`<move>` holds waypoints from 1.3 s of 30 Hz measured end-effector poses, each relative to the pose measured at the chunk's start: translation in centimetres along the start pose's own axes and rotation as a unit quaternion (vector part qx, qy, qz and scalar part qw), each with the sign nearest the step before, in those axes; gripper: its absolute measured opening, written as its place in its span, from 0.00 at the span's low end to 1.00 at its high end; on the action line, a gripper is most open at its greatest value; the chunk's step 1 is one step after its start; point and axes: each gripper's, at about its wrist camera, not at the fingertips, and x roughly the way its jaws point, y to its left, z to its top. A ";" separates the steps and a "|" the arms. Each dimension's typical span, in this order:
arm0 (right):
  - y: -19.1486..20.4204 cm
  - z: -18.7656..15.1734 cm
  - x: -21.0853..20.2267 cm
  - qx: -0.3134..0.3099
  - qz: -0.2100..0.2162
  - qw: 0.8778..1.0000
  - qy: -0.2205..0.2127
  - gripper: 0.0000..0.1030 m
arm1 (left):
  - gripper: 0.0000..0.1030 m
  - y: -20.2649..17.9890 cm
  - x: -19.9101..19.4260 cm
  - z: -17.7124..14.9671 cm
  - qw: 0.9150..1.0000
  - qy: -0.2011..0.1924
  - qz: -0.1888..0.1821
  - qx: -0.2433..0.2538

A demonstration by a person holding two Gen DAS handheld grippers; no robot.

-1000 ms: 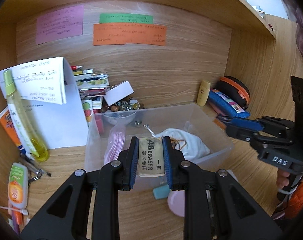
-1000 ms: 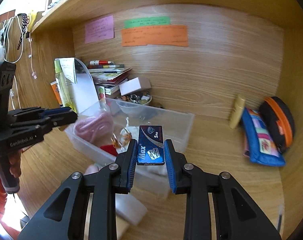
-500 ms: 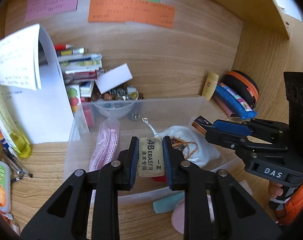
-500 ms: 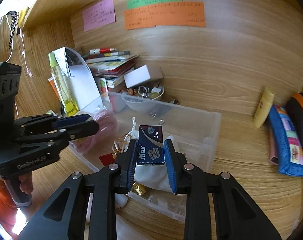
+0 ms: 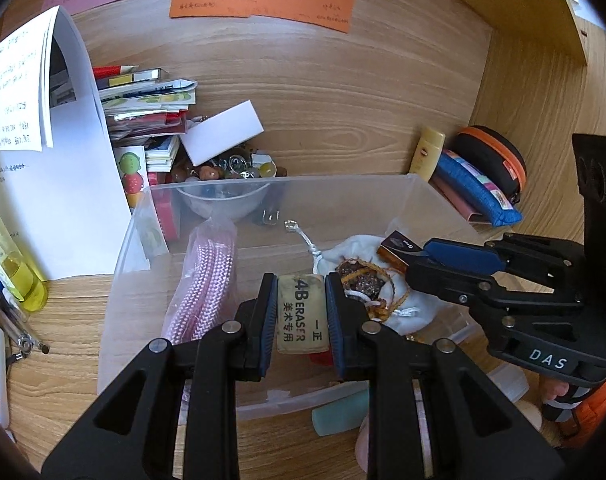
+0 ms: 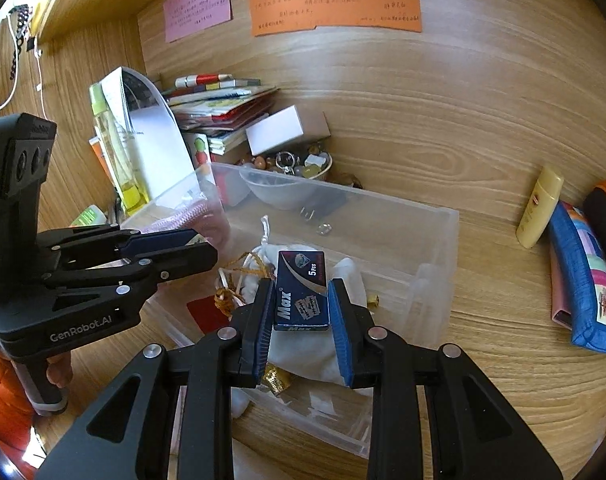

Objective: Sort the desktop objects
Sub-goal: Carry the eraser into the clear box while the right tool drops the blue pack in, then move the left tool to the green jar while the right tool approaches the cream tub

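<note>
Left gripper (image 5: pixel 301 316): you have its 2 blue pads clenched on the long sides of a worn beige rectangular eraser (image 5: pixel 302 314) printed "4B ERASER", label up, so it cannot twist out.

Right gripper (image 6: pixel 301 308): its jaws are grasping a small dark blue cardboard box of razor blades (image 6: pixel 302 290) marked "Max", pinched by its narrow edges with most of the box standing forward of the pads.

Where the load is: you hold both items over the open clear plastic rectangular bin (image 5: pixel 423 190), neither touching its contents. The eraser hangs above the near wall, the blade box above the middle.

Bin contents: a bagged pink braided rope (image 5: pixel 207 280) lies along the left wall; a white drawstring pouch (image 6: pixel 347 276) with gold cord sits at the centre, leaving bare floor toward the far wall.

Desk: the bin stands mid-desk inside the wooden alcove. A blue fabric pencil case (image 6: pixel 579 280) and a yellow tube (image 6: pixel 539 212) lie near the right wall, stacked booklets (image 5: pixel 143 108) at the far left corner.

Step in hand, by my reading: you are poised to drop both small items into the bin.

Risk: releasing from this height, the eraser may strike the near rim and bounce out.
</note>
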 end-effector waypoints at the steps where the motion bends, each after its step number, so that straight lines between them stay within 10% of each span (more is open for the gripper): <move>1: 0.1 0.0 0.0 -0.002 -0.003 1.000 0.000 0.24 | 0.22 0.0 0.0 0.0 1.000 -0.001 0.001 0.002; 11: 0.5 0.2 -1.0 -0.007 -0.013 1.000 -0.012 0.36 | 0.23 -0.2 -0.5 0.0 1.000 -0.008 0.004 0.007; 24: 1.1 0.0 -4.9 -0.010 -0.056 0.997 -0.053 0.70 | 0.51 -1.3 -4.2 -0.1 0.998 -0.047 0.022 0.021; 39: 1.3 -2.7 -10.2 0.024 -0.075 0.994 -0.079 0.85 | 0.79 -2.3 -10.0 -2.1 0.993 -0.099 0.052 0.021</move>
